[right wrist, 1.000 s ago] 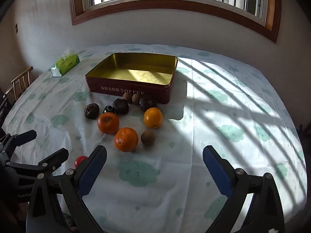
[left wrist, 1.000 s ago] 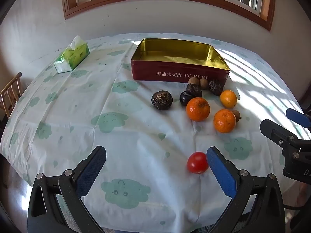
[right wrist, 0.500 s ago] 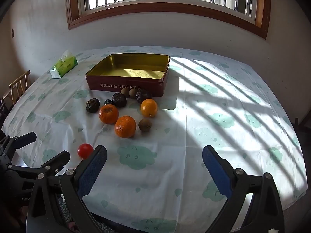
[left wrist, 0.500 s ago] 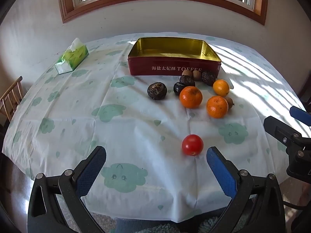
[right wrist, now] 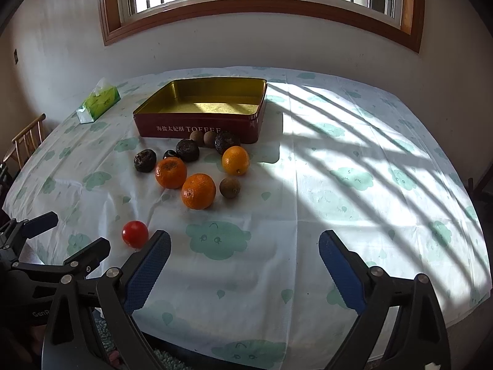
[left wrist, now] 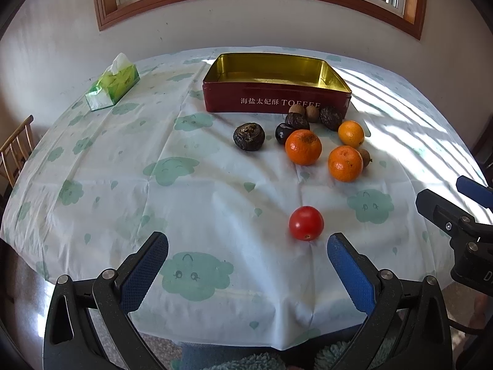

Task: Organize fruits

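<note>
Hovering near the counter's [left wrist: 215, 203] edge, left tool [left wrist: 246, 259] and right tool [right wrist: 245, 257] both gape, holding nothing (fruit untouched): tomato [left wrist: 306, 223] alone, oranges [left wrist: 303, 147] clustered before the toffee tin [left wrist: 271, 100].

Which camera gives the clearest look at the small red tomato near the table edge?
The left wrist view: the tomato sits whole and unobstructed, just ahead of the open left gripper. In the right wrist view it appears smaller, off to the left, beside a blue finger.

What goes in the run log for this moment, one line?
stage: start, nothing picked | left claw: open, empty | right claw: open, empty | toffee tin: empty | tomato: nearest left claw | oranges: on table
</note>
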{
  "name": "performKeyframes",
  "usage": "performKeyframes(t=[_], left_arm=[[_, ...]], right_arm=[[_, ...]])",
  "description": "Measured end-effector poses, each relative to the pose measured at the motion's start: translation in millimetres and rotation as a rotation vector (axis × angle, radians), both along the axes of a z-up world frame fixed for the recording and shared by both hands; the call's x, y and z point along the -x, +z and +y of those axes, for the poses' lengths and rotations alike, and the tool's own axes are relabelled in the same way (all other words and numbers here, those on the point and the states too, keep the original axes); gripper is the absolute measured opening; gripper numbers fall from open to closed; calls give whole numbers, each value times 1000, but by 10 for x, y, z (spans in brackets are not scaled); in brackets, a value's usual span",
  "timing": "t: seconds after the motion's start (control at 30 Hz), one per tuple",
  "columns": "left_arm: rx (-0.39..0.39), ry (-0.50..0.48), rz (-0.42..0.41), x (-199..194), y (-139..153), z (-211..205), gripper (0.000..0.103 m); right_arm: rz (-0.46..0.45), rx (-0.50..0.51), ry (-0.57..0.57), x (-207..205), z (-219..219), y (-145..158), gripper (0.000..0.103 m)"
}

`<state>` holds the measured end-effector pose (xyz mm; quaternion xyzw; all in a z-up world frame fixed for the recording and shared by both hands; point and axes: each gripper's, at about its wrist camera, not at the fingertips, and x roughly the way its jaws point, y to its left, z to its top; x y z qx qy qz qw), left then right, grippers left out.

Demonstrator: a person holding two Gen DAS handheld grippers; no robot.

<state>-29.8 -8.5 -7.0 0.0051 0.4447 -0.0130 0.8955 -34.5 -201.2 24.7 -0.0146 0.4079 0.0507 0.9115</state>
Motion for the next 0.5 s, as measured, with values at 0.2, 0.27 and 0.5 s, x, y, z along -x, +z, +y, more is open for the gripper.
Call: performKeyframes(t=[0.2,0.27,0.5], left_arm=[[6,-2,7,-12,-12,8,102],[5,-4,7,-11,-13,3,102],[5,-9,7,-2,-21,-9,102]], right_arm=[[0,0,-1,-1,-5,-6,95],[0,0,-3,1,-5,-10,95],[2,-2,-5,4,-2,-31,95]])
